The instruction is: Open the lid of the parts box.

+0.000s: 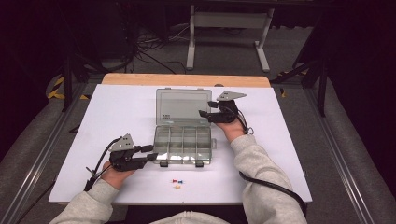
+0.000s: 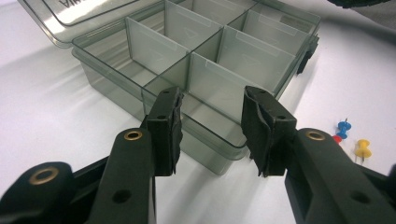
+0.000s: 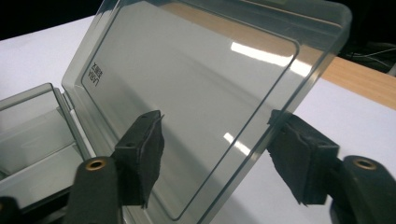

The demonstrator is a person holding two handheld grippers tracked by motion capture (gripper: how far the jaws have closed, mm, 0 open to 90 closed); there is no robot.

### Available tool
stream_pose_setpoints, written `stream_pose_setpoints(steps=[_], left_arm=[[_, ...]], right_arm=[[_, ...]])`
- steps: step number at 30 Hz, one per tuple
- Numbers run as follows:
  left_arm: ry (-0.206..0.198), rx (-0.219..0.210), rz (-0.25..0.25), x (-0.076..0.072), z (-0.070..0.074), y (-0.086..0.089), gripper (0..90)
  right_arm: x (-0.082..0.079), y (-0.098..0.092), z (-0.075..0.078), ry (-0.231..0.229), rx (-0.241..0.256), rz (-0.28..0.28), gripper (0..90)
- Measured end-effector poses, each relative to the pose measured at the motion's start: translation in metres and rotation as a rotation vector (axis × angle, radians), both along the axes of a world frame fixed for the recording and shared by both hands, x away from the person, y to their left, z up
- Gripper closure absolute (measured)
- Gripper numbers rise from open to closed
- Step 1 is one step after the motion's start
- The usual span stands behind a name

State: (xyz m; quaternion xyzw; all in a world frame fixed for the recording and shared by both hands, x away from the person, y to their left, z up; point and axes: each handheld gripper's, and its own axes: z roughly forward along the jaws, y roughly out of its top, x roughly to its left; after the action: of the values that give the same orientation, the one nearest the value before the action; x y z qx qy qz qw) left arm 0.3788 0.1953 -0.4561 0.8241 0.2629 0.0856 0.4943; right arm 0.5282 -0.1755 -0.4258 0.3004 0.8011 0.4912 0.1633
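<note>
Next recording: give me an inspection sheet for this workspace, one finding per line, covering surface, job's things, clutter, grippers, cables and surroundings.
Surface: white table top, bare wooden strip along its far edge.
Job's things: clear compartment box, lid open and tilted up; the compartments look empty.
Clutter: three pushpins, blue, red and yellow, loose on the table near the box's front.
Grippers: left hand-held gripper open, its jaws either side of the box's near corner; right hand-held gripper open, its jaws straddling the lid's edge.
Cables: black cable trails from the right sleeve; more lie tangled on the floor beyond.
Surroundings: dark room, white table frame behind.
</note>
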Motion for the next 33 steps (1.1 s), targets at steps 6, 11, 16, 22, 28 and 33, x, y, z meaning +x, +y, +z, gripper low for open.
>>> stream_pose_setpoints(steps=[6,11,16,22,28,33], left_arm=[[0.000,0.000,0.001,0.000,0.000,0.000,58.0],[0.000,0.000,0.000,0.000,0.000,0.000,57.9],[0.001,0.001,-0.001,0.000,0.000,0.000,57.8],[0.002,0.000,-0.002,0.000,0.000,0.000,57.8],[0.003,0.000,-0.002,0.000,0.000,0.000,57.7],[0.001,0.001,-0.002,0.001,0.000,0.001,57.5]], right_arm=[[0.005,0.003,-0.007,0.013,-0.016,-0.003,30.3],[0.007,0.005,-0.012,0.026,-0.019,-0.005,27.2],[0.009,0.005,-0.016,0.046,-0.010,-0.002,25.1],[0.011,0.004,-0.020,0.066,-0.012,0.000,24.2],[0.012,0.004,-0.024,0.084,-0.005,-0.001,23.4],[0.012,0.003,-0.024,0.089,-0.002,-0.002,23.3]])
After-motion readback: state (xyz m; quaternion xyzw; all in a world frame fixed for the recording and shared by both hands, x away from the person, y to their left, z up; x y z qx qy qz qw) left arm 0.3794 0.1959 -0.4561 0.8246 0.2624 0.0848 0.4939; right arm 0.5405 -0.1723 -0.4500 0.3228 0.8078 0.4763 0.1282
